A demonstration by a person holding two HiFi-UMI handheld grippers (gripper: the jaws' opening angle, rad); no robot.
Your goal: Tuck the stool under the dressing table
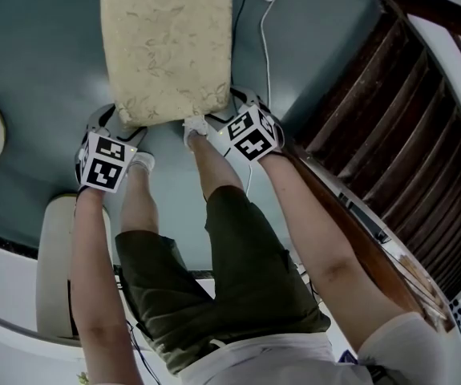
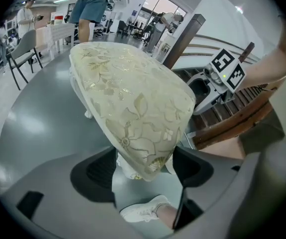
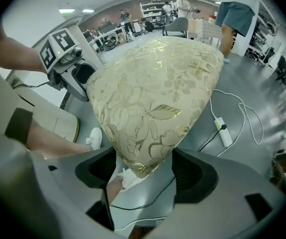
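The stool (image 1: 166, 46) sits over open floor (image 1: 30, 62) just ahead of our feet. Our left tongs (image 2: 145, 169) and right tongs (image 3: 143, 166) each clamp a near corner of its padded seat, spread wide by the cushion. The brocade probably gives and slips, so we judge the firm edge beneath a safer hold. Whether the legs are lifted, we cannot tell.
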